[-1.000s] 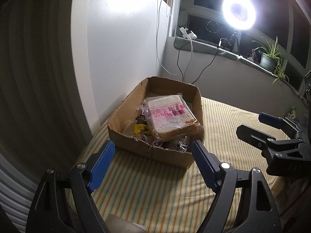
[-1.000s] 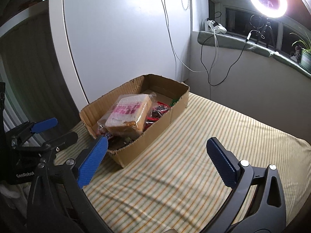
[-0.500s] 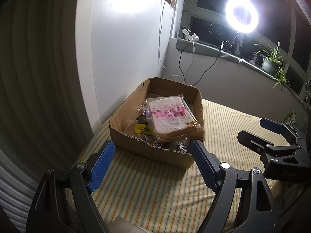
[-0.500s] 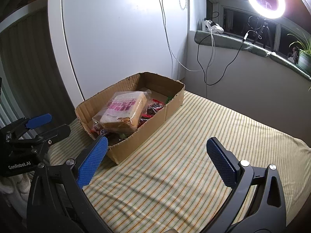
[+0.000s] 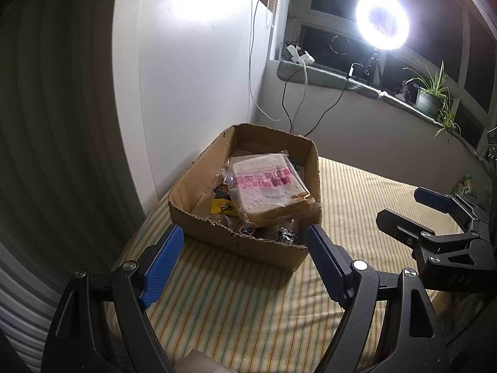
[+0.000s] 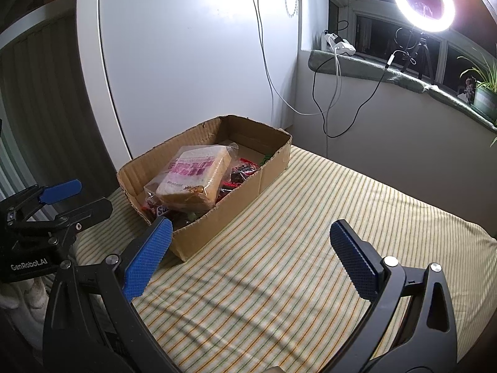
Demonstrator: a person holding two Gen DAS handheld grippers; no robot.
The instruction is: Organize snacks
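Snacks all sit in the cardboard box [image 5: 248,248] w/ the bagged bread [image 5: 267,186] on top, so I hold left gripper [image 5: 242,258] & right gripper [image 6: 248,245] wide open, empty, over the striped cloth [image 6: 310,248] short of it, prob. done or about to reach.

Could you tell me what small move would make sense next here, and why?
It is hard to say: every visible snack, the bagged bread on top, lies in the cardboard box, and both the left gripper and right gripper hang open, empty. That fits unpacking or finishing; I'd hold.
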